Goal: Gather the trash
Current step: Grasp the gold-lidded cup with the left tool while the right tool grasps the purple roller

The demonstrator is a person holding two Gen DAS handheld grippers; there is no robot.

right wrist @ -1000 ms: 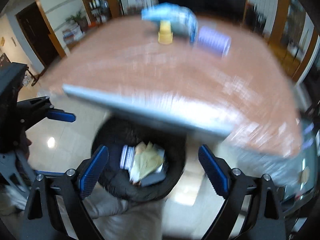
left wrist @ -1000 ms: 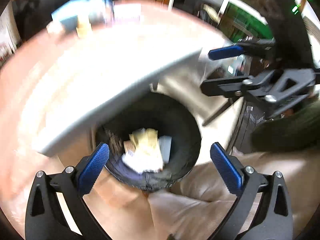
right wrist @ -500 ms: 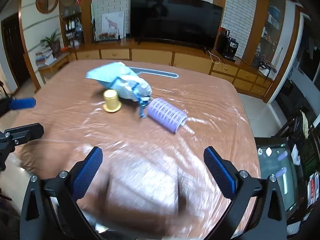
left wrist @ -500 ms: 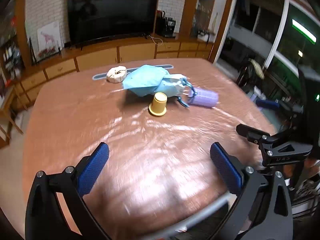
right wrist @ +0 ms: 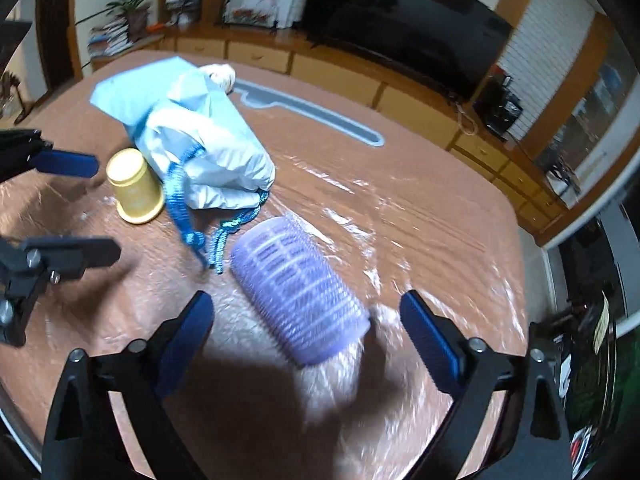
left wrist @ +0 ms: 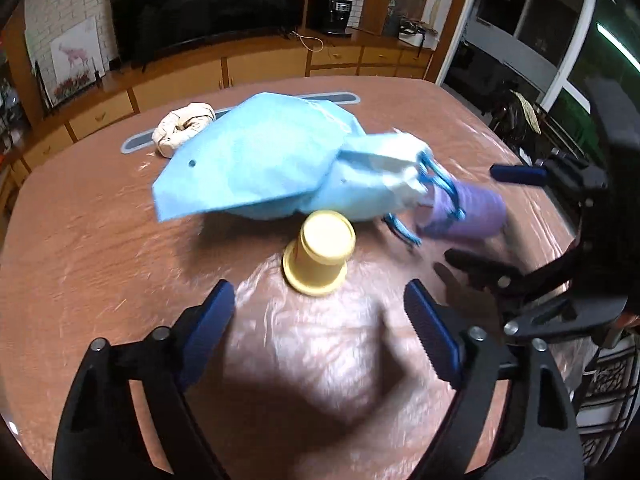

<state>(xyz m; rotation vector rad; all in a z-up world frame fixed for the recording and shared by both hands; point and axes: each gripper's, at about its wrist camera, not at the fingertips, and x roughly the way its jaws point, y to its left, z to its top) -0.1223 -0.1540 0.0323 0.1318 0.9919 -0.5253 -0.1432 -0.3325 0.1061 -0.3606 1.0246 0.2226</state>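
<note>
the left gripper (left wrist: 320,316) hangs over the counter (left wrist: 100,248) with its blue-padded fingers (left wrist: 208,320) spread wide and nothing between them. just beyond their tips, at 12 o'clock, a yellow cup (left wrist: 320,256) stands upside down, so what it holds cannot be seen. the right gripper (right wrist: 306,320) also has its fingers (right wrist: 430,336) wide apart, and a purple hair roller (right wrist: 298,288) lies on its side between them, touching neither; its hollow looks bare at the near end. a light blue drawstring bag (left wrist: 272,168) slumps just behind the cup, touching it, its mouth cinched and blue cords (right wrist: 184,208) trailing toward the roller. at 11 o'clock of the bag sits a crumpled beige wad (left wrist: 184,128) on a long grey strip (right wrist: 312,112). the counter is brown under glossy clear film. beyond it run wooden cabinets (left wrist: 260,68) with a large dark tv (left wrist: 208,0) against white brick.
</note>
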